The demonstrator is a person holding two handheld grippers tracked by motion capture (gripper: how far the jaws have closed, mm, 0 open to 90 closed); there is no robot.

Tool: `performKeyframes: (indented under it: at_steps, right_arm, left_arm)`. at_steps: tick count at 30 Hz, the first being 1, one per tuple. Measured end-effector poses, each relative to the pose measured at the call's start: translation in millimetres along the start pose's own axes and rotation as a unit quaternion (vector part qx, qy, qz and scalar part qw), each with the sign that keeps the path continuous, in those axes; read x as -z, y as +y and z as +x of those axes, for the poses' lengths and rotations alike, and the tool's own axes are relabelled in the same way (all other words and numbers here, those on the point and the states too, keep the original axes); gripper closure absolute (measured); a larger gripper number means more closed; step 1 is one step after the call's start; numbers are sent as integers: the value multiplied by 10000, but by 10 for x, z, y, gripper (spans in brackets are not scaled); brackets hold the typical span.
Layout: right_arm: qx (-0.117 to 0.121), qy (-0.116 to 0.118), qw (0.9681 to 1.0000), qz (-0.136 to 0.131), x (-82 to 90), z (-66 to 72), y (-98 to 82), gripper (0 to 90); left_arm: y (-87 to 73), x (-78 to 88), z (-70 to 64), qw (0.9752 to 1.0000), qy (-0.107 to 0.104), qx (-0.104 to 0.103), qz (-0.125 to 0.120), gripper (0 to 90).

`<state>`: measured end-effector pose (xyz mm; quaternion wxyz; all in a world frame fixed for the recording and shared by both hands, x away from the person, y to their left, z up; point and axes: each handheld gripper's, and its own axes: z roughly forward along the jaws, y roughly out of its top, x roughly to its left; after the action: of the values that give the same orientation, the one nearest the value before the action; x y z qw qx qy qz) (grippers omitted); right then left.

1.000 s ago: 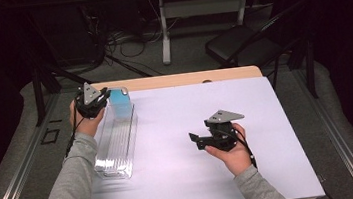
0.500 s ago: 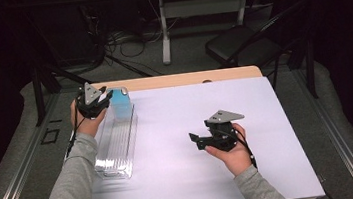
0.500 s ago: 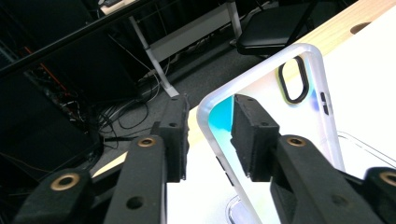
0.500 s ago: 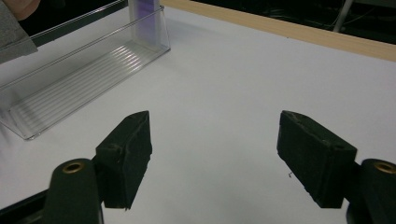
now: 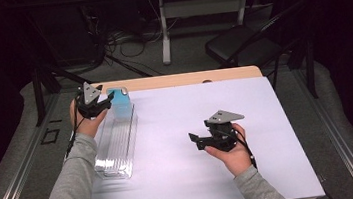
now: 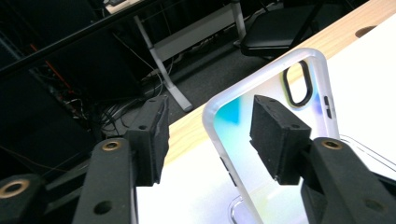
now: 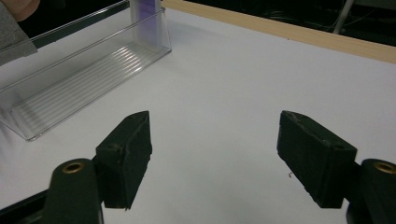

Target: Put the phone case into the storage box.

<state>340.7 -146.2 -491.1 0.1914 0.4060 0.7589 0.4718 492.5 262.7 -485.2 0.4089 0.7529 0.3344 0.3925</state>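
The phone case (image 6: 271, 116) is clear with a frosted white rim, a blue-to-yellow sheen and a black camera ring. The ribbed rack (image 5: 115, 144) is see-through. Both grippers are black (image 5: 108, 103) (image 5: 195, 140), the table (image 5: 193, 128) white with a tan wood edge at twelve o'clock.

Phone case (image 5: 118, 98) upright in rack's (image 5: 114, 147) far end — left of table (image 5: 184, 189).

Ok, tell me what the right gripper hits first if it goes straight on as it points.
Probably the clear rack: the right gripper, jaws open and empty, points over bare white table toward it. Depth is hard to judge.
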Motion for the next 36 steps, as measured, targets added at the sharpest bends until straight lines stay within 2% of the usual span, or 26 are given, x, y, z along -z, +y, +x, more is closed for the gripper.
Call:
performKeyframes:
  at_steps: [5,12,26,36]
  right_arm:
    - [-9,-11,10000,-20,3,-4,0,261]
    - [-22,-5,10000,-26,6,-6,2,260]
    - [-12,9,10000,-24,7,-7,4,260]
    - [-39,18,10000,-28,15,-10,7,260]
  left_arm:
    - [5,12,7,10000,45,-20,2,439]
    - [22,36,-2,9997,139,-175,51,432]
    - [40,96,17,9999,81,2,142,417]
    - [69,197,44,9996,41,126,238,413]
